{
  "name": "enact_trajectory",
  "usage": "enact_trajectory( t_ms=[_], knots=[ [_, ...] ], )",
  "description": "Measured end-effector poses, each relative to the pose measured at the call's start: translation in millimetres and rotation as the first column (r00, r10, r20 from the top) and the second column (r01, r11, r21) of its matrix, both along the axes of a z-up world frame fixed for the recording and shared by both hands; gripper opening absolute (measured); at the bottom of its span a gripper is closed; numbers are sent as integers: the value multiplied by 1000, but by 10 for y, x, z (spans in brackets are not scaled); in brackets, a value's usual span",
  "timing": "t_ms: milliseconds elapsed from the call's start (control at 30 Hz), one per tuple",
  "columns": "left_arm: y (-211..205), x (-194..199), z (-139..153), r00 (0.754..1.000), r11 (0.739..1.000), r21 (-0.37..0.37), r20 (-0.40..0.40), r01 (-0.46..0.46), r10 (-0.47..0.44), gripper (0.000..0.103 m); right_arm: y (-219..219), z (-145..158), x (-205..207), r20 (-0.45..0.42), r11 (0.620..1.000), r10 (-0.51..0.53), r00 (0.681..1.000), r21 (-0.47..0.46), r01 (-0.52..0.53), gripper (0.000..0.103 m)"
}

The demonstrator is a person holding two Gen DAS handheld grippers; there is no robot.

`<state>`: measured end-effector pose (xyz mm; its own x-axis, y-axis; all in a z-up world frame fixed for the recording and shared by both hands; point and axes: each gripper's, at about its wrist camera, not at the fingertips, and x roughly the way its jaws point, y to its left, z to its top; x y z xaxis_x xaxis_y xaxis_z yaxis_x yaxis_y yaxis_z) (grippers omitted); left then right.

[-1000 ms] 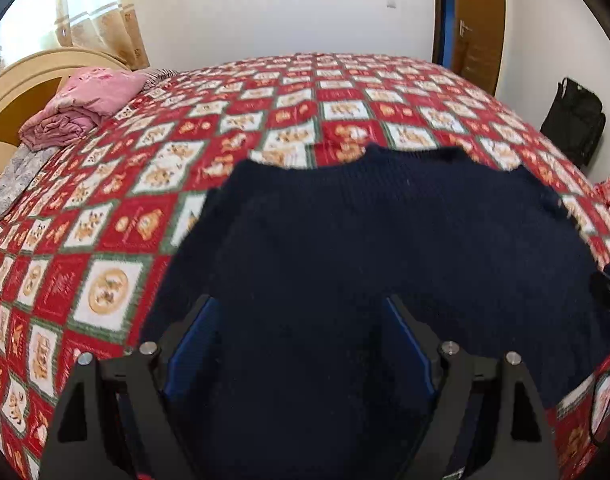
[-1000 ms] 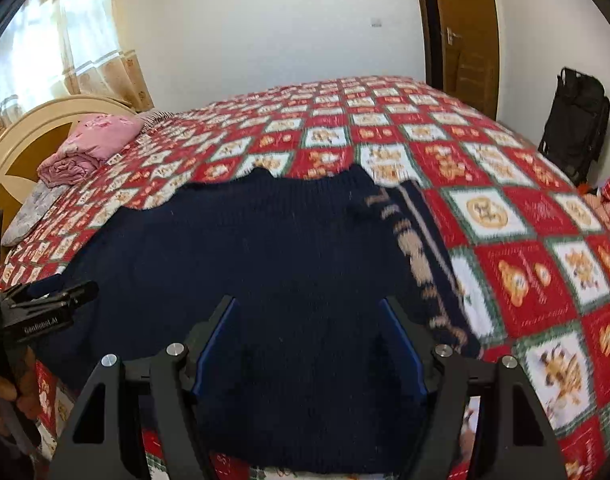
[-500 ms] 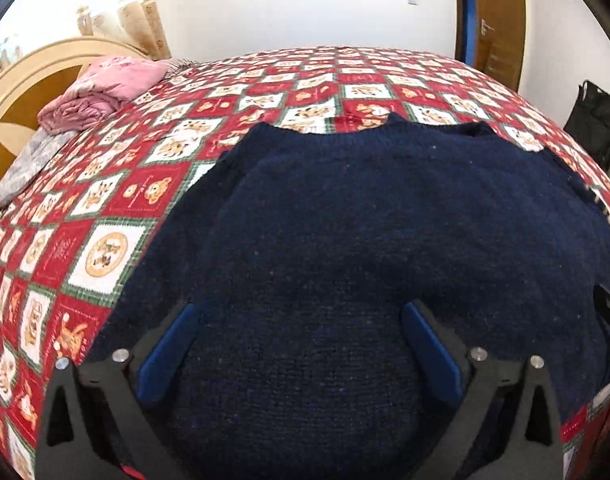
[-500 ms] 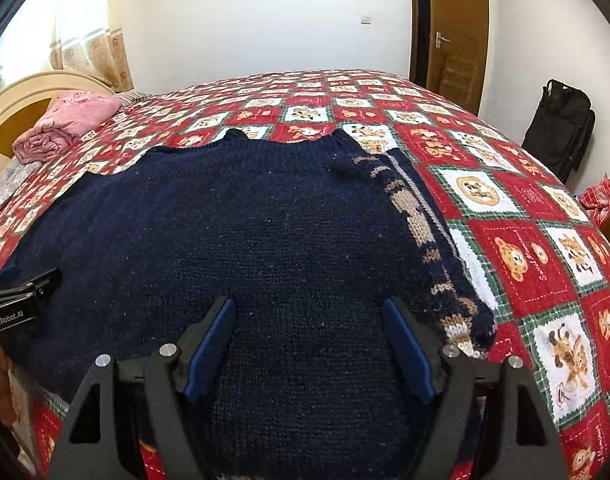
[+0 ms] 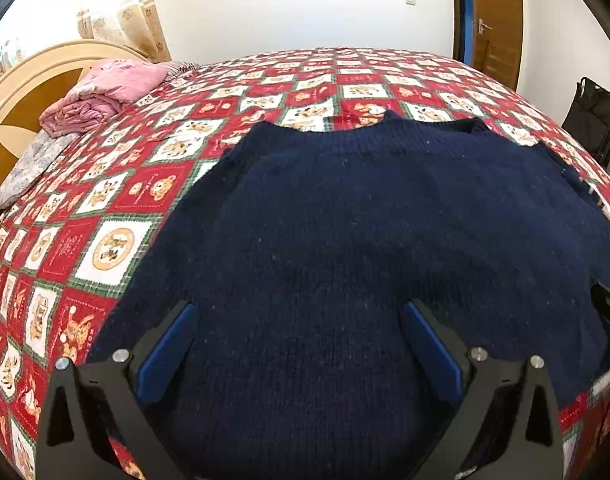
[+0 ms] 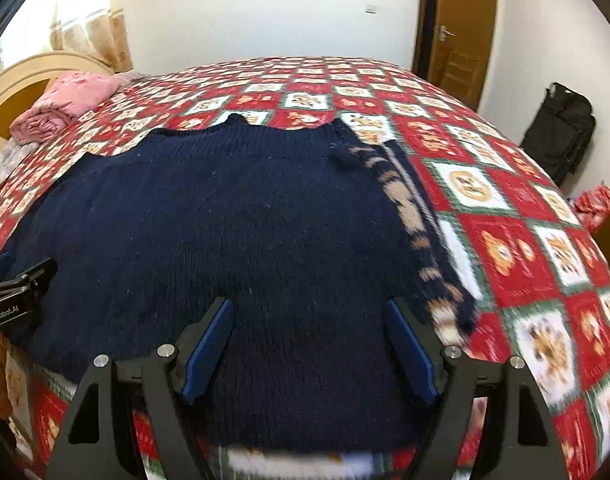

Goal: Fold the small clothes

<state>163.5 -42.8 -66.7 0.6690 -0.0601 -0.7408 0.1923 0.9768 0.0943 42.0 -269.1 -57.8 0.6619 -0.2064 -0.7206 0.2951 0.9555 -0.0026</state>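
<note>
Both the left gripper (image 5: 297, 344) and right gripper (image 6: 309, 340) gape empty above the navy sweater (image 5: 365, 248), its neckline farthest ahead.

Home bedroom, large bed (image 5: 117, 240) under a red teddy-bear patchwork quilt, curved wooden headboard (image 5: 21, 92), folded pink blanket (image 5: 105, 94), curtained window (image 6: 89, 36), wooden door (image 6: 461, 36), black suitcase (image 6: 559, 132) by the white wall

Bright daylit room, heavy fisheye warp

Light pours from the curtained window (image 5: 117, 28) at upper left, washed out there. Both views bulge, with black corners. The right wrist view smears along the quilt (image 6: 545, 288) and lower edge; the left is sharp.
</note>
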Motion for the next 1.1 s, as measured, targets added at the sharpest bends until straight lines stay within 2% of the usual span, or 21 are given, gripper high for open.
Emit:
enact_trajectory(
  t_ms=[167, 300, 467, 633, 700, 733, 800, 867, 967, 1100],
  knots=[
    [7, -59, 0, 1000, 1000, -11, -6, 2, -2, 103, -3, -95, -165, -27, 1000, -5, 1000, 15, 6, 79],
    [16, -78, 16, 1000, 1000, -10, -21, 12, -12, 103, 1, -45, -184, -44, 999, -23, 999, 22, 24, 79],
    [84, -137, 42, 998, 999, -30, -55, 24, -26, 103, 87, 190, -255, 38, 998, -33, 999, 45, 31, 79],
    [156, -215, 99, 999, 1000, -27, -35, 4, -5, 103, 429, 340, -187, 89, 995, 84, 992, 38, -88, 79],
    [189, -232, 156, 1000, 1000, -17, -10, -10, 9, 103, 628, 352, -135, 90, 989, 144, 985, 10, -146, 73],
    [210, -239, 189, 1000, 1000, -15, -2, -13, 13, 103, 717, 356, -103, 92, 985, 174, 980, 6, -175, 66],
    [240, -252, 239, 1000, 1000, -17, 12, -20, 20, 103, 866, 362, -11, 92, 974, 226, 970, 4, -227, 58],
    [278, -259, 277, 999, 999, -23, 20, -26, 27, 103, 1012, 371, 88, 92, 962, 273, 957, -2, -274, 42],
    [358, -240, 282, 999, 998, -24, 21, -49, 50, 103, 1215, 383, 265, 94, 948, 318, 943, -15, -319, 42],
    [491, -185, 223, 996, 996, -15, 3, -86, 86, 103, 1273, 236, 431, 61, 945, 321, 945, 41, -323, 42]
  ],
)
